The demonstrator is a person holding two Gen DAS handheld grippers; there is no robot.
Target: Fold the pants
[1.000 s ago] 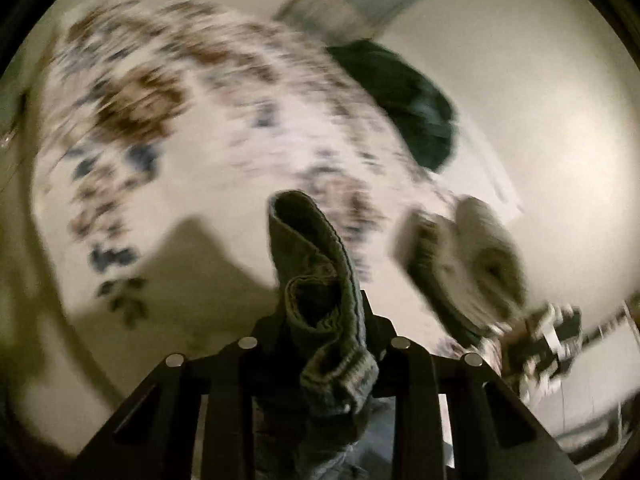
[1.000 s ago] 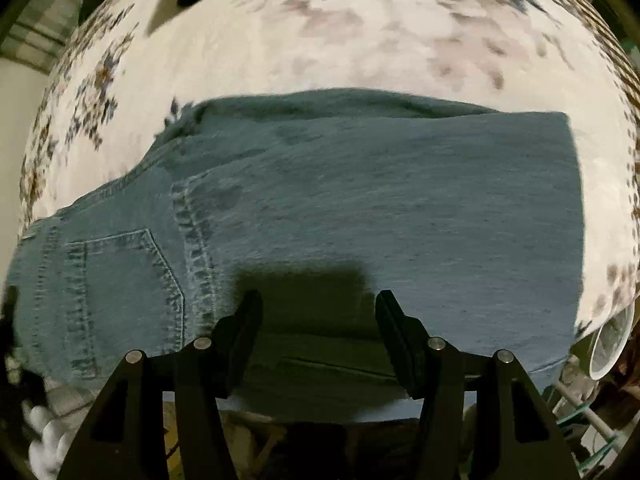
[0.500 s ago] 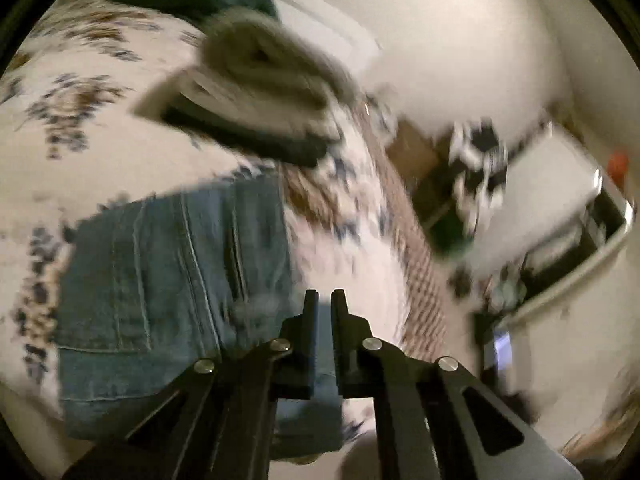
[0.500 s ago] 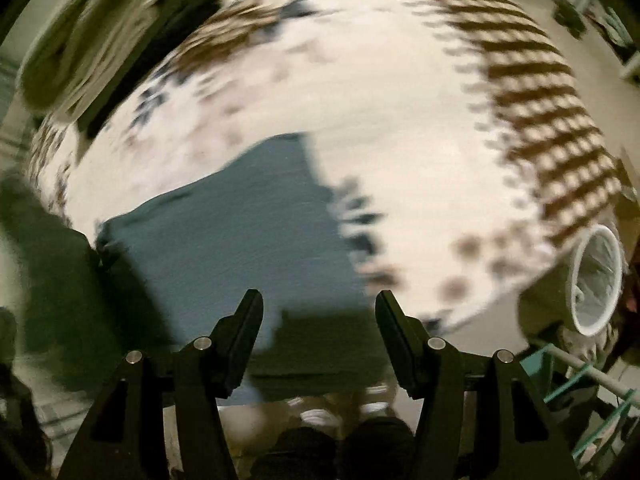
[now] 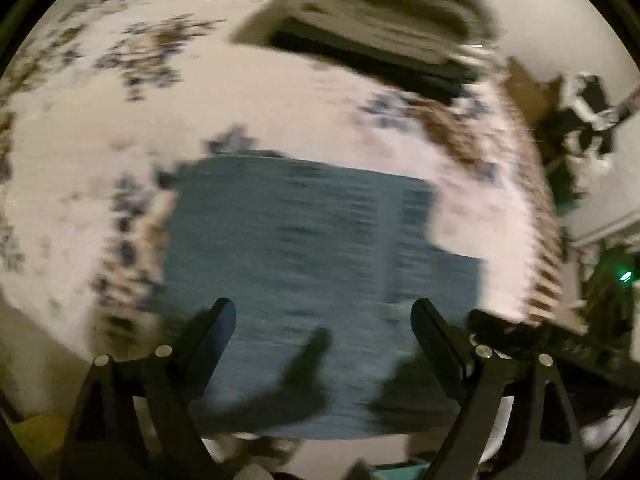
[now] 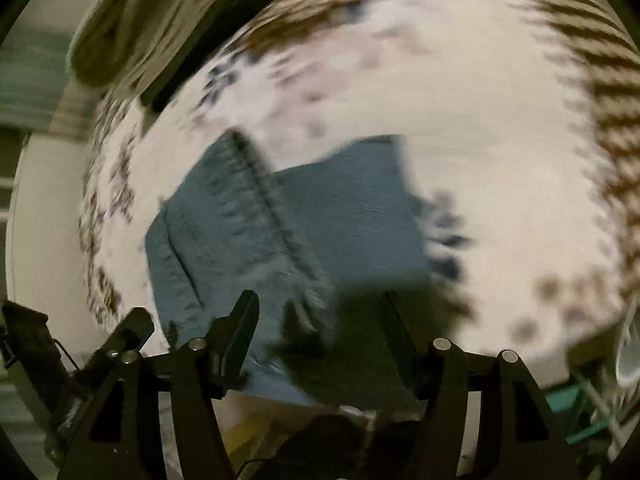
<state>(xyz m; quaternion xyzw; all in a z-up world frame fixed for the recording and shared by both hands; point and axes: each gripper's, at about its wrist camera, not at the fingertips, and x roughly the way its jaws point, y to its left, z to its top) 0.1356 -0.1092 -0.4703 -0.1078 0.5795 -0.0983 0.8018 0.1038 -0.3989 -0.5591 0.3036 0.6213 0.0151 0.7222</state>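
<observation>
Left wrist view: motion-blurred, bed edge and room clutter showing at right.
Surface: bed cover (image 5: 280, 100), pale fabric with a blue and brown floral print and a brown striped border along the right edge (image 5: 536, 240).
Pants material: blue denim, fine weave, lying flat.
Pants shape, left view: pants (image 5: 304, 240) are lying as a folded, roughly rectangular block with a stepped right edge, one layer sticking out lower right.
Pants shape, right view: pants (image 6: 288, 232) are showing a top layer with a stitched seam and frayed hem running diagonally across, over a plain lower layer.
Pants location: resting on the bed cover near its front edge, directly ahead of both grippers.
Stack: folded clothes pile (image 5: 384, 12), olive, pale and dark layers, sitting on the bed beyond the pants, well apart from them; the same pile (image 6: 160, 28) is appearing upper left in the right view.
Left gripper (image 5: 323, 312): black fingers spread wide, holding nothing, hovering over the near part of the denim; contact cannot be told through the blur.
Right gripper (image 6: 318, 308): fingers spread wide, nothing between them, casting a shadow on the near edge of the pants.
Other: left gripper (image 6: 120, 344) body is showing at lower left of the right view.
</observation>
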